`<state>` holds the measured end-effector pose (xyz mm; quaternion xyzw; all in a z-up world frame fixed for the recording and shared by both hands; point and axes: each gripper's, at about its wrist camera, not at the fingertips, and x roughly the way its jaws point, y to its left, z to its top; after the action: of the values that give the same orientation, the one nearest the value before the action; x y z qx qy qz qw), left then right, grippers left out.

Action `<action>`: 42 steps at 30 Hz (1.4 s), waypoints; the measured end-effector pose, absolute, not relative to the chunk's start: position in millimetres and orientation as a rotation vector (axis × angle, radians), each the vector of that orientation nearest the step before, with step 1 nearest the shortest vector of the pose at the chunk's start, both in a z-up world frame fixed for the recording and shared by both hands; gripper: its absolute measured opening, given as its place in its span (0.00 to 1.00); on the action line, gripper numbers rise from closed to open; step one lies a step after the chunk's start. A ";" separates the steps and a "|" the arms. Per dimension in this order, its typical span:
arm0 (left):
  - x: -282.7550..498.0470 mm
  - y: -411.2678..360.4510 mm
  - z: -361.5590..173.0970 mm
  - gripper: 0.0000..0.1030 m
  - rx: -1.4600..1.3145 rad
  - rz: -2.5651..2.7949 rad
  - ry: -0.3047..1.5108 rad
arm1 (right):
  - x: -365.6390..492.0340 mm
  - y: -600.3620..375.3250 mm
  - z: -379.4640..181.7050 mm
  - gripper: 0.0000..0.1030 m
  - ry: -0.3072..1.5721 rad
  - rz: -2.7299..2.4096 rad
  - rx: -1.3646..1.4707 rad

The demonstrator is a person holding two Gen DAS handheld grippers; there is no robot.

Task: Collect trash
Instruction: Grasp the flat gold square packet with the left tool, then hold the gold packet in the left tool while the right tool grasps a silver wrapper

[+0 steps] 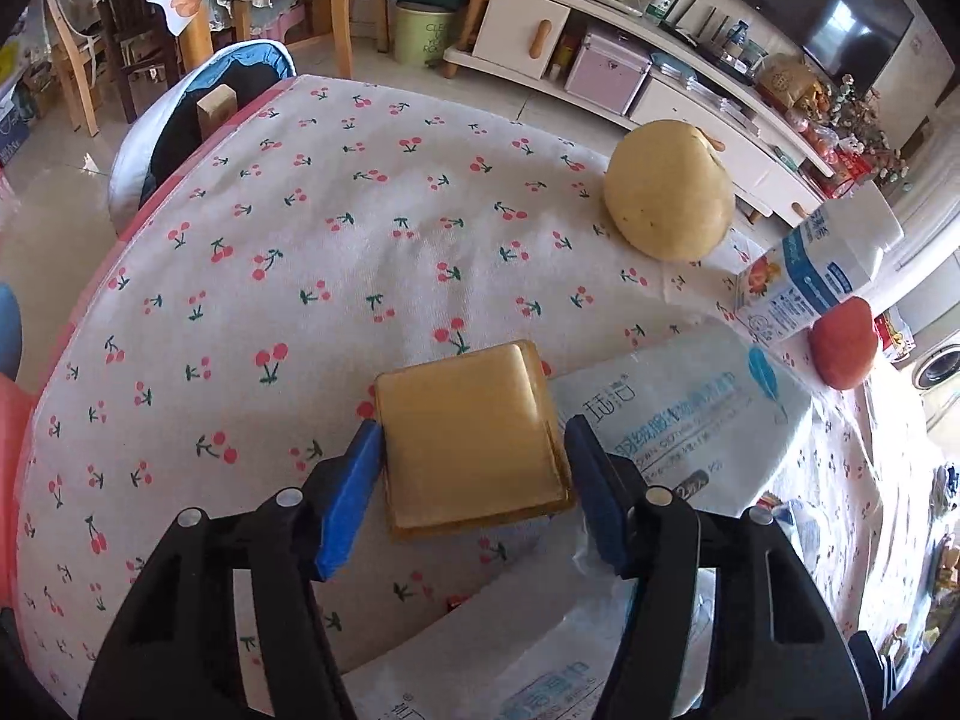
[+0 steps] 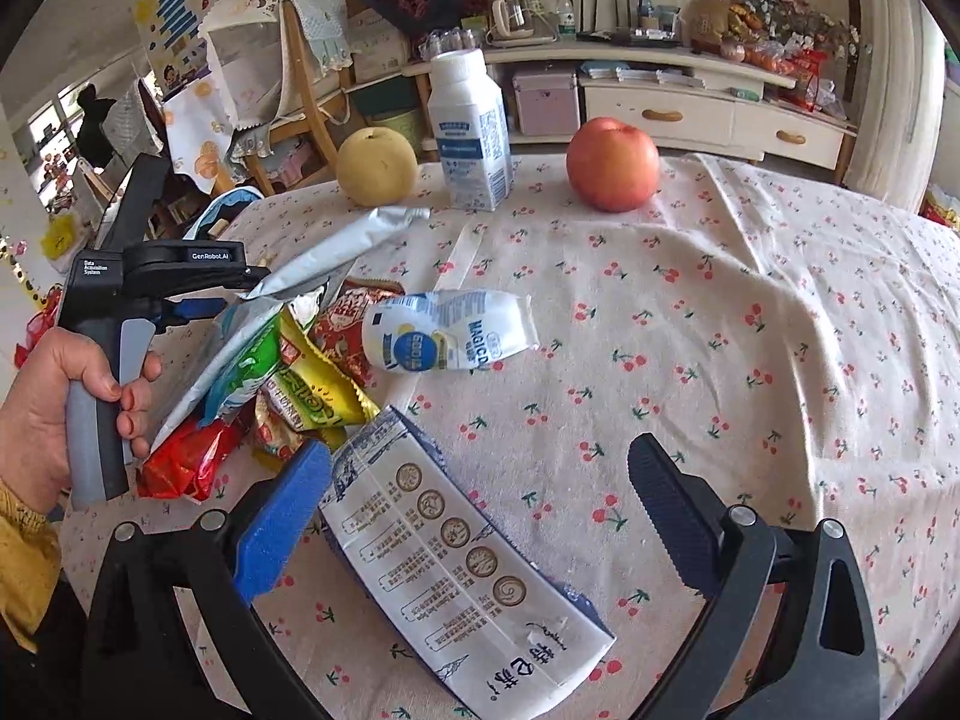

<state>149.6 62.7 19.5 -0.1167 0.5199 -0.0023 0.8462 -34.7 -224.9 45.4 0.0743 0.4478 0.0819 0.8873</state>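
Note:
In the left wrist view a flat yellow square packet [image 1: 468, 438] lies partly on a white printed plastic bag [image 1: 678, 420]. My left gripper [image 1: 473, 423] straddles the packet, and both blue pads meet its side edges. In the right wrist view a flattened white and blue carton [image 2: 450, 552] lies between the wide-apart fingers of my right gripper [image 2: 480, 450]; the left pad [image 2: 282, 528] is beside its edge, the right finger stands clear. A heap of snack wrappers [image 2: 270, 372], a silver wrapper [image 2: 336, 252] and a crumpled white pouch [image 2: 450, 330] lie further left and ahead.
A pear [image 2: 375, 165], an upright milk bottle [image 2: 471, 126] and an apple [image 2: 612, 162] stand at the far side of the cherry-print tablecloth [image 2: 750, 300]. A hand [image 2: 36, 396] holds the left gripper's handle. The table's left edge [image 1: 90, 300] drops to the floor, with chairs [image 1: 312, 0] beyond.

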 end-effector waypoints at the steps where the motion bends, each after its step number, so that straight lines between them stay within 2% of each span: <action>1: 144.7 61.6 19.2 0.61 -0.247 -0.018 1.098 | -35.9 -224.0 42.5 0.95 0.940 0.179 0.151; 10: 93.4 45.6 17.2 0.60 -0.228 -0.110 1.093 | -45.4 -221.8 38.5 0.95 0.980 0.217 0.125; 22: 22.2 30.4 24.3 0.60 -0.218 -0.251 1.070 | -52.1 -219.2 50.1 0.95 0.904 0.244 0.152; 29: -5.5 47.2 43.0 0.60 -0.207 -0.248 0.979 | -58.8 -209.5 61.2 0.95 0.842 0.319 0.212; 38: -27.4 83.0 52.0 0.60 -0.236 -0.211 0.900 | -78.9 -172.7 62.0 0.95 0.860 0.489 0.273; 41: -34.0 90.1 48.6 0.60 -0.237 -0.216 0.909 | -85.7 -156.7 55.5 0.92 0.904 0.513 0.253; 42: -37.1 91.5 47.1 0.60 -0.232 -0.216 0.909 | -87.4 -152.3 52.6 0.83 0.920 0.518 0.250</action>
<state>-37.1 91.5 47.1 -0.1114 0.4371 -0.1038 0.8864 -87.4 -152.3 52.6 0.1191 0.4377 0.2467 0.8564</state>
